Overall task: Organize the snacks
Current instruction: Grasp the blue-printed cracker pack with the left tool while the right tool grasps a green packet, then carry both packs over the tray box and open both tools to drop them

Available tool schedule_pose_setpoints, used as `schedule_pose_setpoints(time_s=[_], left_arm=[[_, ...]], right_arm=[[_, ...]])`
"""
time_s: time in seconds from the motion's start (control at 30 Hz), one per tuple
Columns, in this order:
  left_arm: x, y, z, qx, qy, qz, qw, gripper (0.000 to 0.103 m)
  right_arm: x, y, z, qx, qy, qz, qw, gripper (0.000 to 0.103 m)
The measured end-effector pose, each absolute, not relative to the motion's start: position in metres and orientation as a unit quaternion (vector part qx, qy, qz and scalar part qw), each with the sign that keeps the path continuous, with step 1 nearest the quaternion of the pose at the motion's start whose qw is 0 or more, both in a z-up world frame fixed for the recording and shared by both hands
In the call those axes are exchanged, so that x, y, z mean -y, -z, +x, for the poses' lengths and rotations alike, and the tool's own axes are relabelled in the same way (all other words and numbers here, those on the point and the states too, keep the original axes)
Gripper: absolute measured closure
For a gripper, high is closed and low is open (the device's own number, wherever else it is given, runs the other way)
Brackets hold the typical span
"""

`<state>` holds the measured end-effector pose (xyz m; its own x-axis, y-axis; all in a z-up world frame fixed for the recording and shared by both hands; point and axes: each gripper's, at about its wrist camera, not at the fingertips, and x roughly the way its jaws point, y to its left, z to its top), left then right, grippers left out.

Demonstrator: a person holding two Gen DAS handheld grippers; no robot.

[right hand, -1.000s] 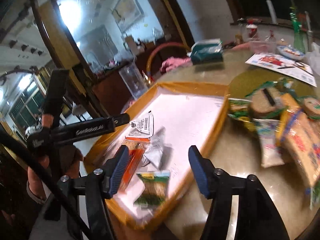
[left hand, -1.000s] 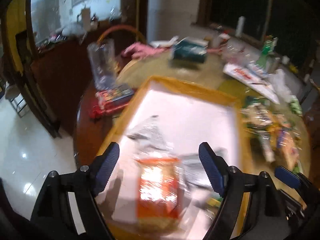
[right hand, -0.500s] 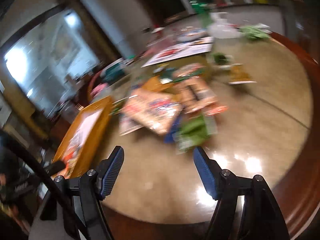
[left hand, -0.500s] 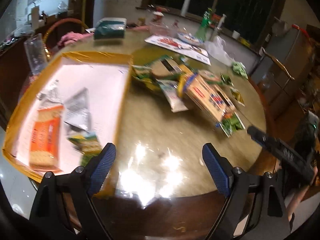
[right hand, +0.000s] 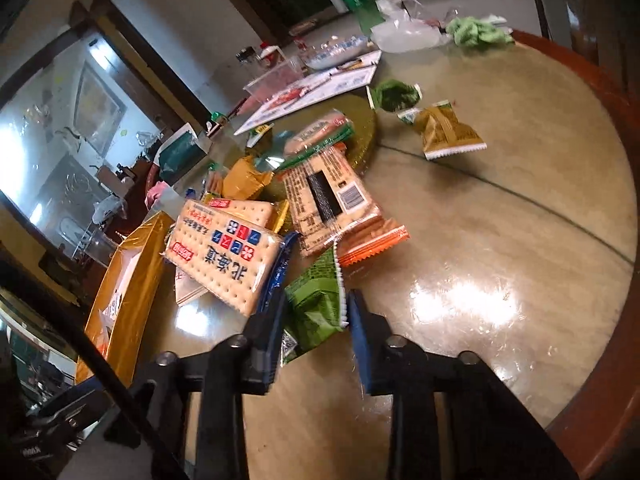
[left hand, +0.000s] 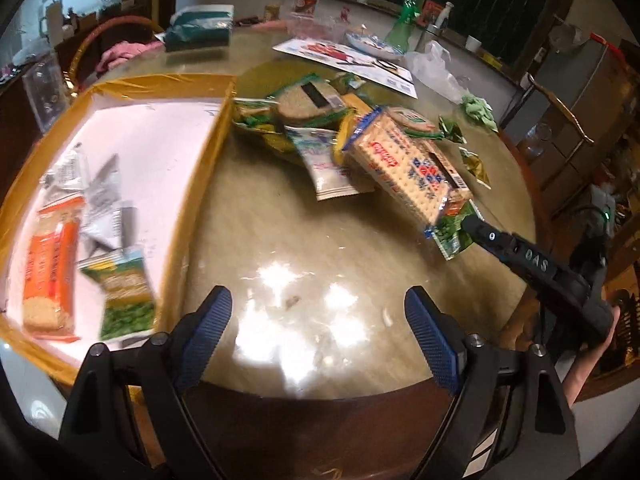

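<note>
Right gripper (right hand: 314, 330) half-closed around green packet (right hand: 316, 308), grip unconfirmed, packet on table at pile (left hand: 360, 144) edge | left gripper (left hand: 318, 336) wide open, empty, waiting near tray (left hand: 192, 184) | tray holds sorted packs, likely destination

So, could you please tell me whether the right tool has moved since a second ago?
Yes. The right tool swung away from the yellow tray to the snack pile, and its jaws now bracket the green packet.

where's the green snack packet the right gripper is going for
In the right wrist view, the green packet lies on the table between the right gripper fingers, at the pile's near edge beside the big cracker pack.
</note>
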<state>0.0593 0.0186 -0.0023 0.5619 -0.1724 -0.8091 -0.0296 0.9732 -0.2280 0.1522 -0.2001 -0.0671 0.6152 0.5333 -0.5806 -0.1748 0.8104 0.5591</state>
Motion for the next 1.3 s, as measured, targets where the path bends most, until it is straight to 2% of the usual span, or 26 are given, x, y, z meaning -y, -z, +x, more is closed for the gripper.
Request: schedule_pose_setpoints(time_s=[0.1,0.13,0.37,0.57,0.7,0.77,0.8,0.87,0.97,1.2,1.3], left_arm=[[-0.011,0.004,0.076,-0.471,0.045,-0.117,0.873,0.015],[-0.008,0.005,0.083,-0.474,0.046,-0.122,0.871,0.015],[0.019,0.007,0.137,-0.494,0.051,-0.200,0.845,0.015],[0.046,0.009,0.188,-0.489,-0.014,-0.226,0.843,0.015],[0.065,0.023,0.216,-0.509,-0.072,-0.186,0.838,0.015],[0.068,0.032,0.219,-0.523,-0.084,-0.160,0.833,0.020],[0.068,0.033,0.216,-0.519,-0.082,-0.148,0.838,0.023],[0.064,0.034,0.206,-0.518,-0.064,-0.122,0.844,0.035],[0.048,0.035,0.180,-0.536,-0.029,-0.106,0.837,0.040],[0.027,0.036,0.094,-0.562,0.023,0.051,0.825,0.040],[0.014,0.037,0.074,-0.555,0.008,0.056,0.830,0.036]], right_arm=[[0.206,0.066,0.144,-0.381,-0.200,0.235,0.872,0.082],[0.208,0.065,0.142,-0.375,-0.195,0.229,0.877,0.087],[0.225,0.066,0.142,-0.352,-0.179,0.239,0.887,0.089],[0.230,0.063,0.136,-0.327,-0.160,0.248,0.898,0.093],[0.225,0.063,0.138,-0.334,-0.164,0.235,0.898,0.094],[0.225,0.063,0.137,-0.334,-0.163,0.233,0.899,0.094],[0.226,0.063,0.137,-0.335,-0.165,0.235,0.898,0.095],[0.227,0.064,0.138,-0.336,-0.168,0.238,0.895,0.095],[0.226,0.063,0.138,-0.336,-0.173,0.237,0.895,0.094],[0.208,0.063,0.142,-0.354,-0.205,0.196,0.891,0.094],[0.200,0.064,0.143,-0.363,-0.217,0.181,0.888,0.091]])
